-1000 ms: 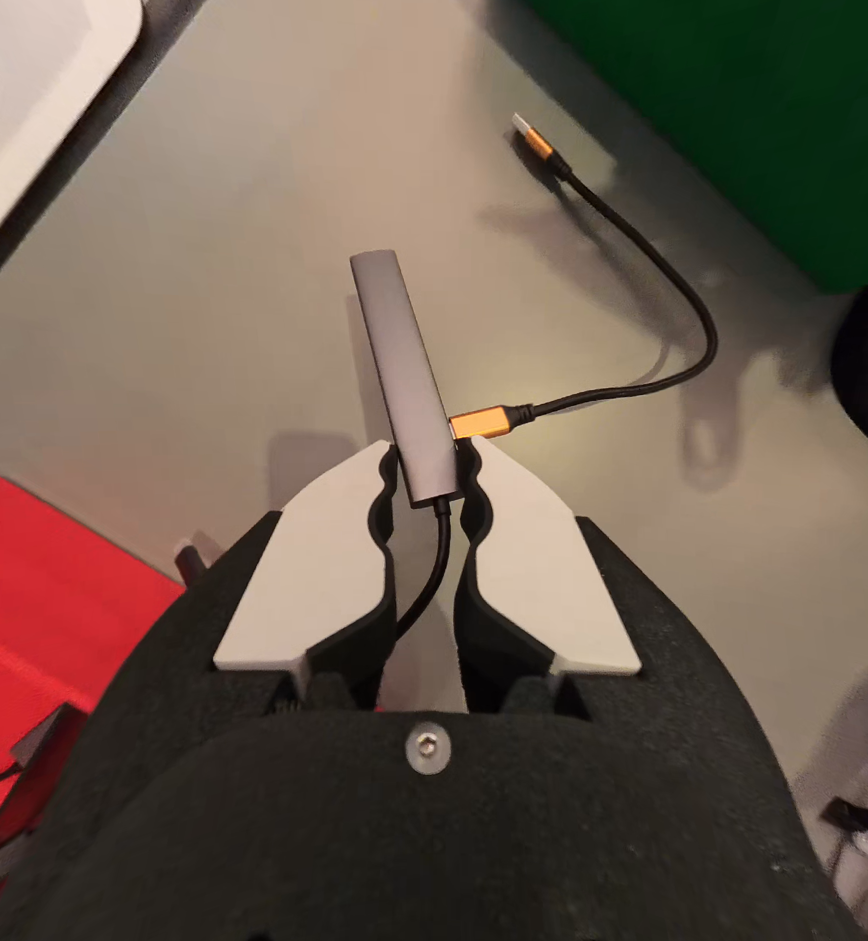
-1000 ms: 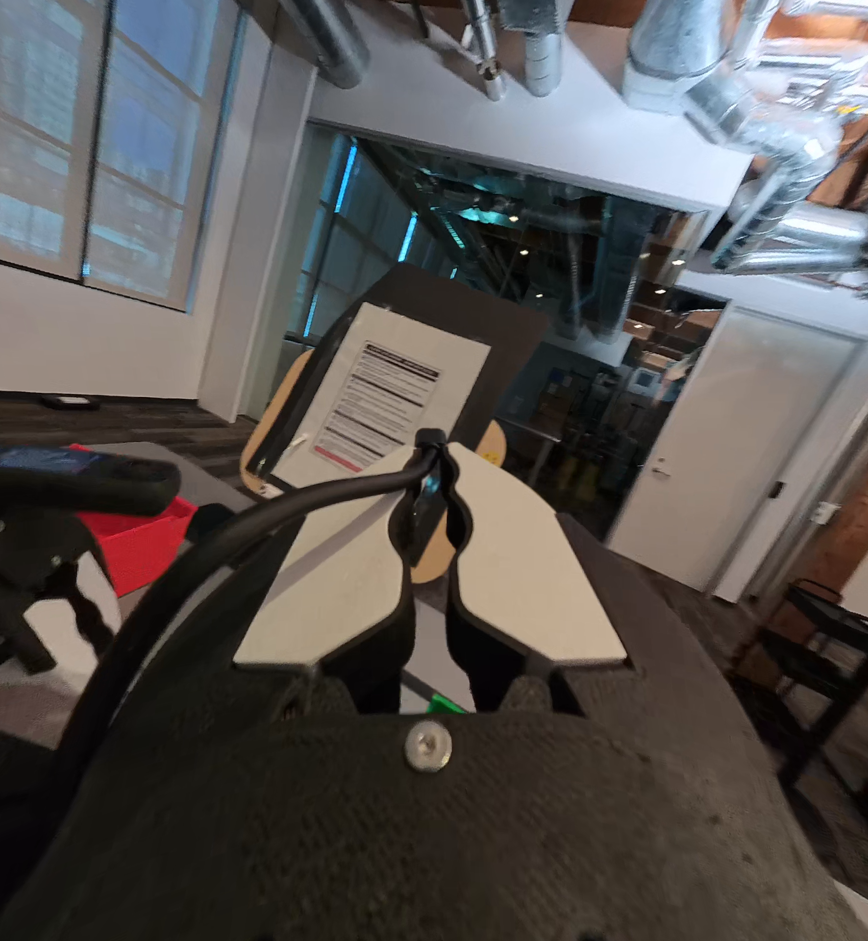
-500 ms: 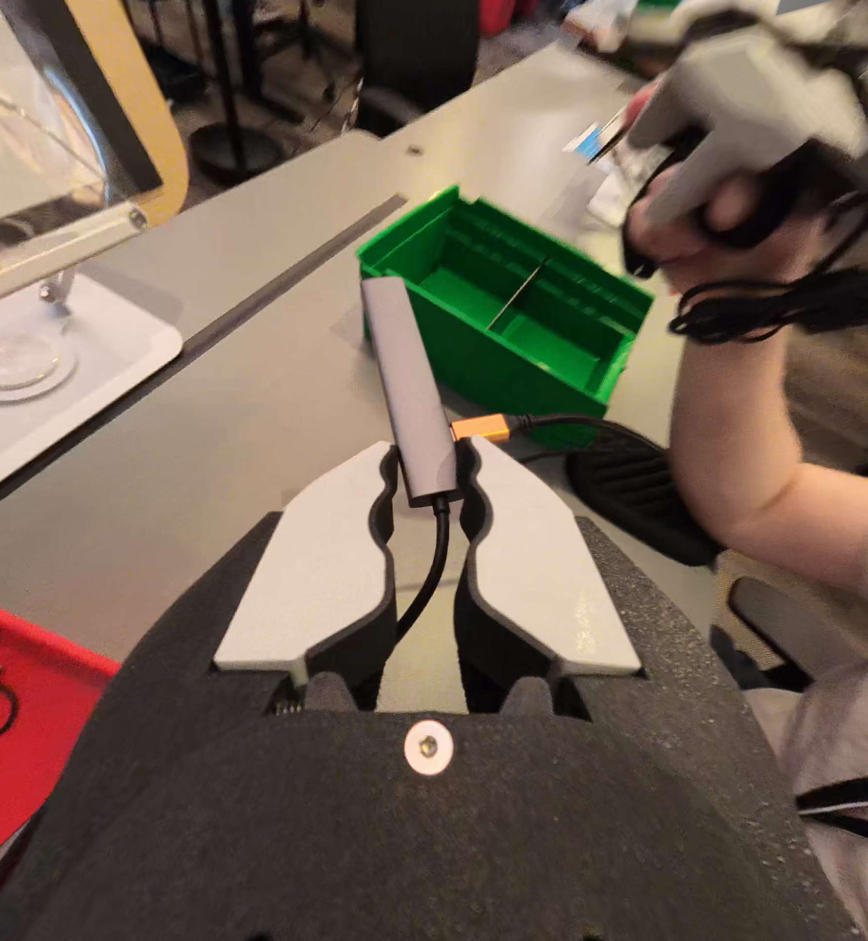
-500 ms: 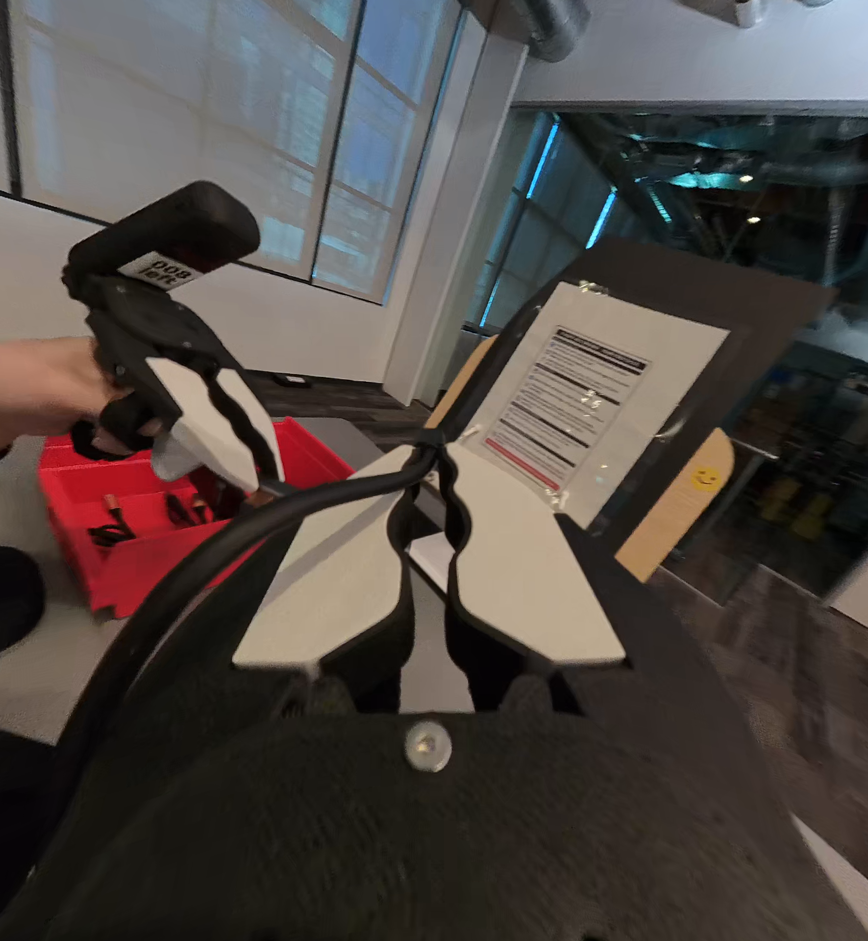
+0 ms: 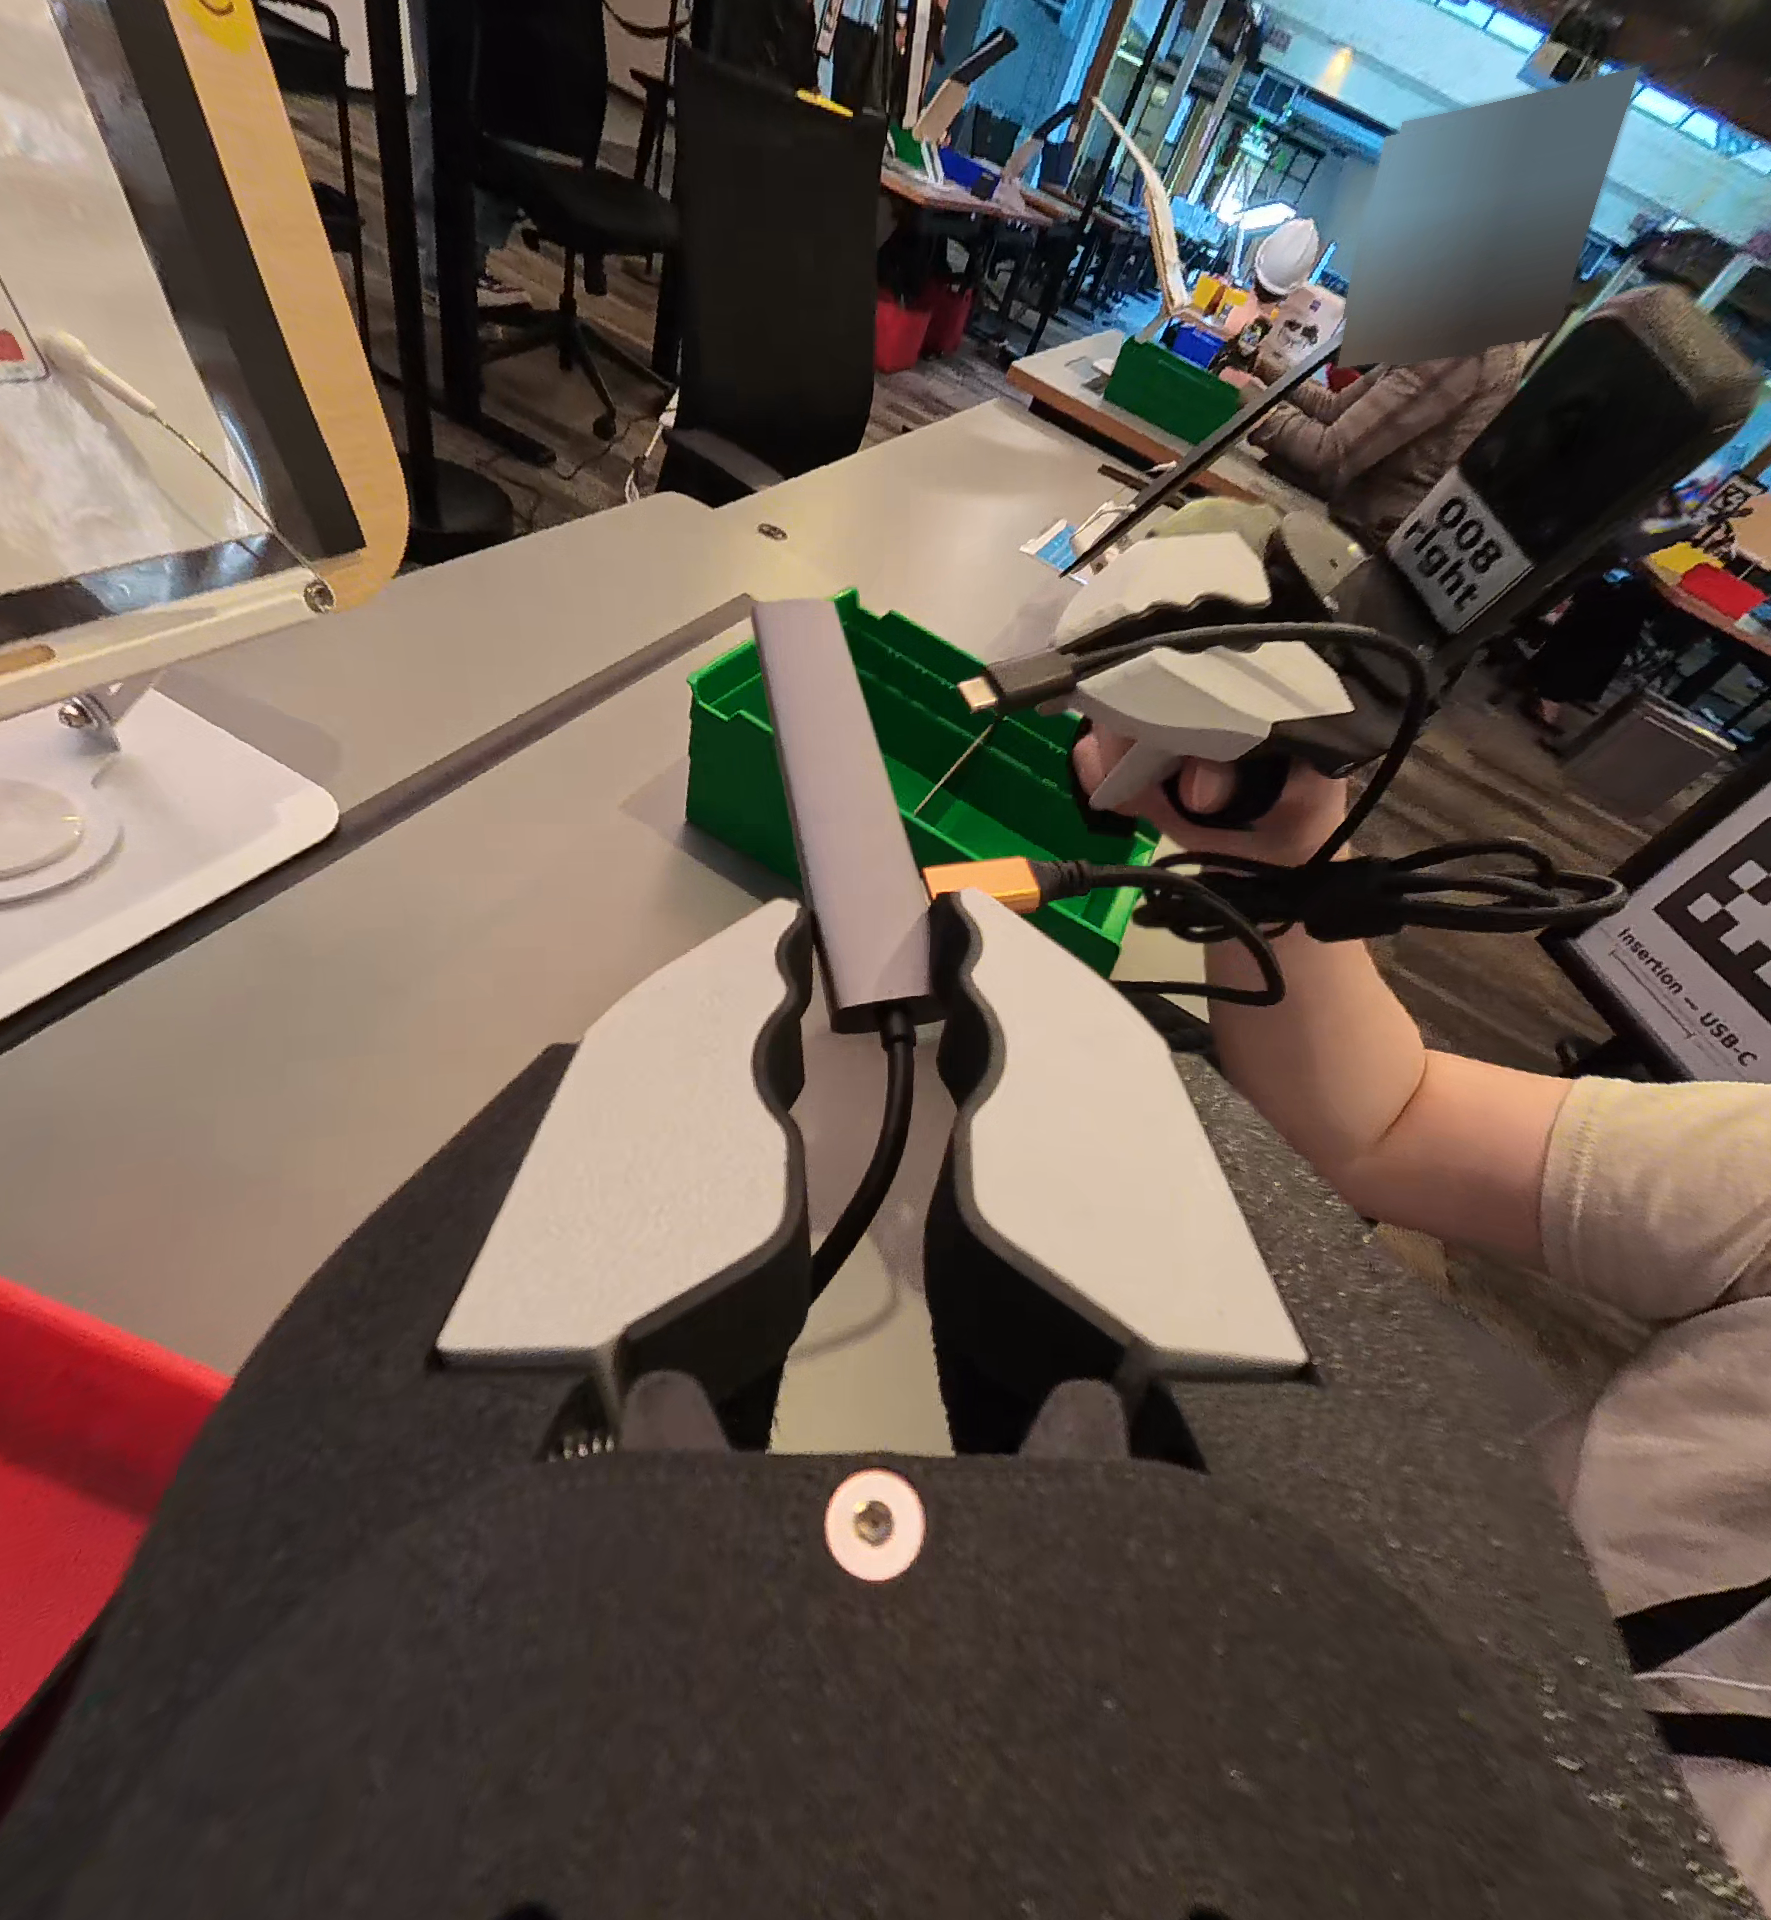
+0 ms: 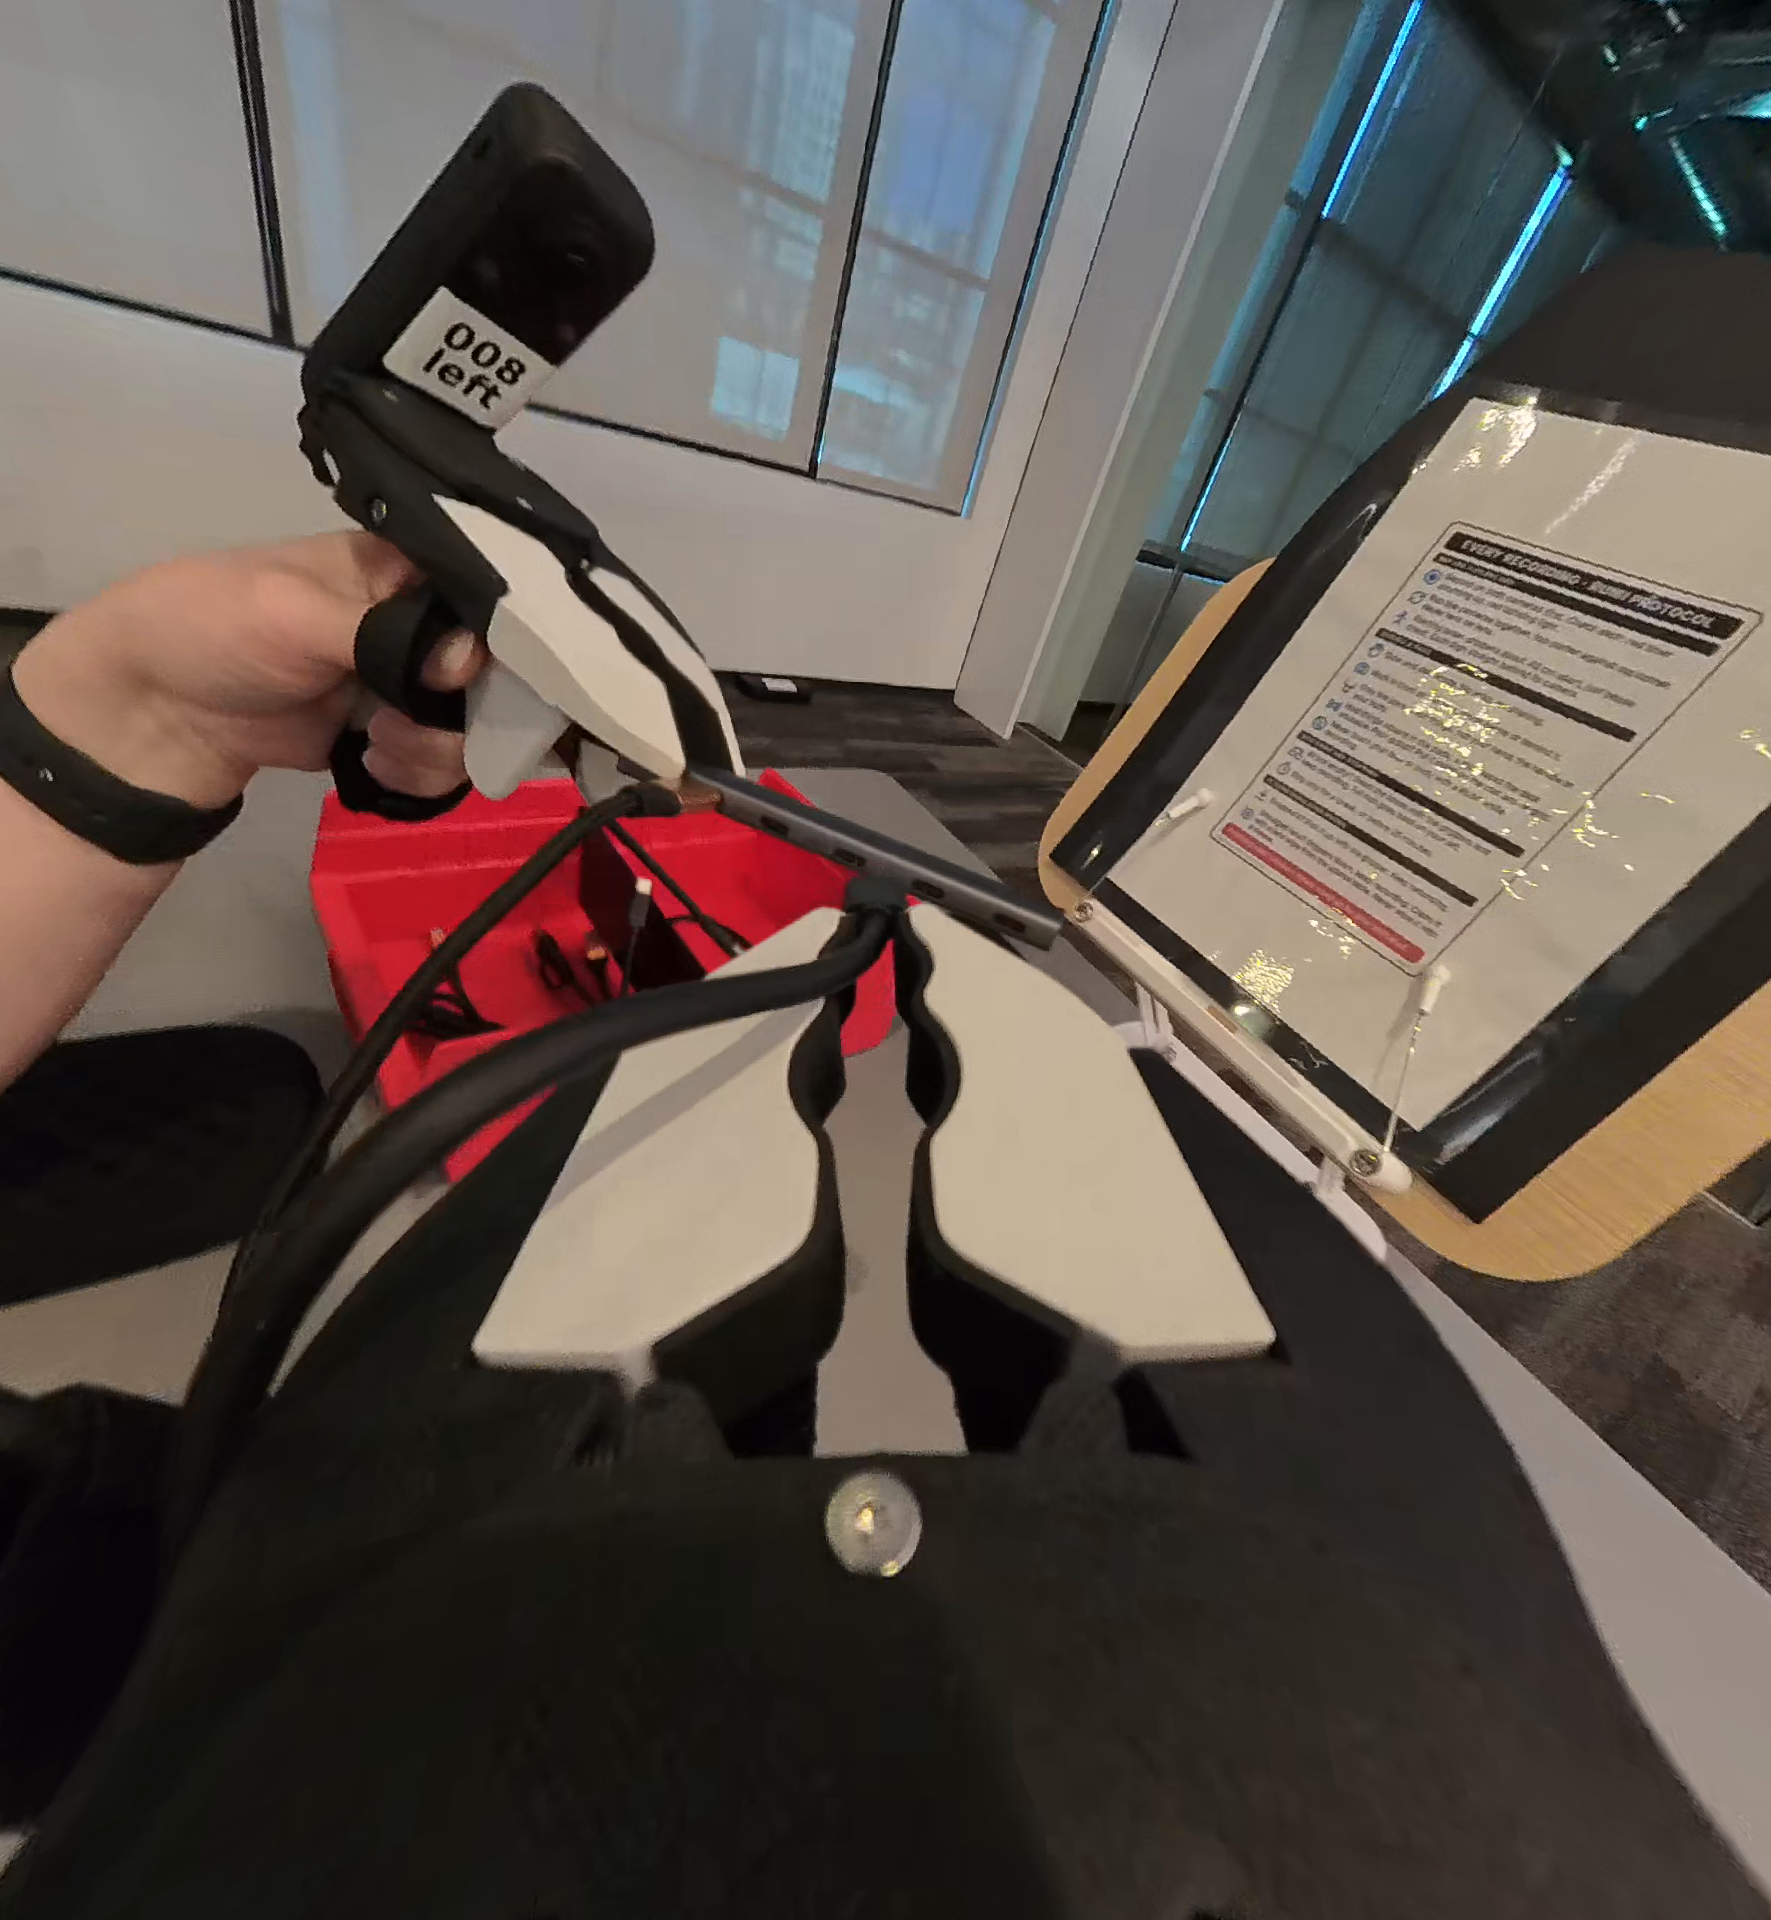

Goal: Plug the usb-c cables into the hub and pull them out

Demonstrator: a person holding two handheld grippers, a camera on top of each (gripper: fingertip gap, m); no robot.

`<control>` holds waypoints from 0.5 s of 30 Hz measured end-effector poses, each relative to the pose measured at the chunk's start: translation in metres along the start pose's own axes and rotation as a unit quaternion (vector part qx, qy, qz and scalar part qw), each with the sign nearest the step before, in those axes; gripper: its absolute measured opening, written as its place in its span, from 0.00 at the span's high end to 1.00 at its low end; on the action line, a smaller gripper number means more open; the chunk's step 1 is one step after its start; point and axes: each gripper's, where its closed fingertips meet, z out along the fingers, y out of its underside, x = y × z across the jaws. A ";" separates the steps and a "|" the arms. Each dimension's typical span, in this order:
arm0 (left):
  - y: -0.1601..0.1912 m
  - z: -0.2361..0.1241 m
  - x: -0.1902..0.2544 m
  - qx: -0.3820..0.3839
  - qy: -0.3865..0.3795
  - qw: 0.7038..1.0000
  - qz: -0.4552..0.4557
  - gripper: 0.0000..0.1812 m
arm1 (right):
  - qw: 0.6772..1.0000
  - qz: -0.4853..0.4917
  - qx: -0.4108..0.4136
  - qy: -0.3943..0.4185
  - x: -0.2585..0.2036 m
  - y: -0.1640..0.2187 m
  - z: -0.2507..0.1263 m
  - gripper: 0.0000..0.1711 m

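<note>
My left gripper (image 5: 870,920) is shut on the near end of a slim grey hub (image 5: 829,769) and holds it in the air above the table. An orange-tipped cable plug (image 5: 983,881) sits in the hub's right side, just ahead of my fingers. My right gripper (image 6: 876,925) is shut on a black USB-C cable plug (image 6: 868,896), which points at the ports on the side of the hub (image 6: 891,862). In the left wrist view the right gripper (image 5: 1078,675) holds the plug tip (image 5: 980,691) a short way from the hub. The left gripper (image 6: 689,769) shows at the hub's end.
A green bin (image 5: 1006,821) stands on the grey table (image 5: 445,935) behind the hub. A red bin (image 6: 393,904) with several cables is at the left. A framed sign on a stand (image 6: 1432,790) is near the hub. A sign with a square code pattern (image 5: 1754,935) stands at the right.
The left gripper has lifted and tilted up with the hub, bringing the room into view. The right gripper has swung down with the black cable and come close to the hub's side.
</note>
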 end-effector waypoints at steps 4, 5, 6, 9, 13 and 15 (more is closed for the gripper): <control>-0.005 -0.003 0.006 0.016 0.011 1.000 0.000 0.88 | 0.999 0.011 0.041 0.021 -0.005 -0.009 0.009 0.96; -0.007 -0.004 0.006 0.021 0.012 1.000 0.000 0.88 | 0.998 0.011 0.049 0.029 -0.006 -0.011 0.011 0.96; -0.008 -0.004 0.006 0.025 0.009 1.000 0.001 0.88 | 0.997 0.011 0.060 0.039 -0.006 -0.013 0.012 0.96; -0.010 -0.006 0.006 0.029 0.006 1.000 0.003 0.88 | 0.995 -0.001 0.077 0.065 -0.009 -0.018 0.014 0.96; -0.011 -0.007 0.007 0.032 0.009 0.999 0.002 0.88 | 0.994 -0.013 0.068 0.079 -0.012 -0.015 0.018 0.96; -0.011 -0.007 0.007 0.033 0.007 0.999 0.003 0.88 | 0.995 -0.010 0.062 0.080 -0.013 -0.013 0.021 0.96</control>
